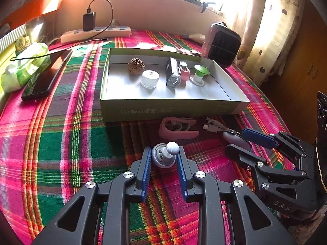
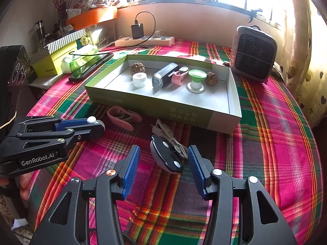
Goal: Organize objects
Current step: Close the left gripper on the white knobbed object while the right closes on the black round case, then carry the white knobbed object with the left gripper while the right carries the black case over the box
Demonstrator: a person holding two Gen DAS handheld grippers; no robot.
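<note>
A shallow green and white box (image 1: 173, 108) (image 2: 184, 112) on the plaid cloth holds a walnut (image 1: 136, 66), a white cap (image 1: 150, 79), a black light (image 1: 173, 74), a pink clip (image 1: 185, 74) and a green suction cup (image 1: 201, 72). My left gripper (image 1: 164, 157) (image 2: 96, 122) is closed around a grey round holder with a white ball (image 1: 172, 147). My right gripper (image 2: 163, 157) (image 1: 237, 140) is open around an overturned computer mouse (image 2: 166, 157) with a cable (image 2: 163, 131). A pink clip-like piece (image 1: 177, 127) (image 2: 122, 117) lies in front of the box.
A small heater (image 1: 221, 43) (image 2: 253, 54) stands at the back right. A power strip with charger (image 1: 96, 32) (image 2: 144, 39) lies along the far wall. A dark tablet (image 1: 46, 75) and a tissue pack (image 1: 24, 67) lie at the left, with stacked boxes (image 2: 53, 59).
</note>
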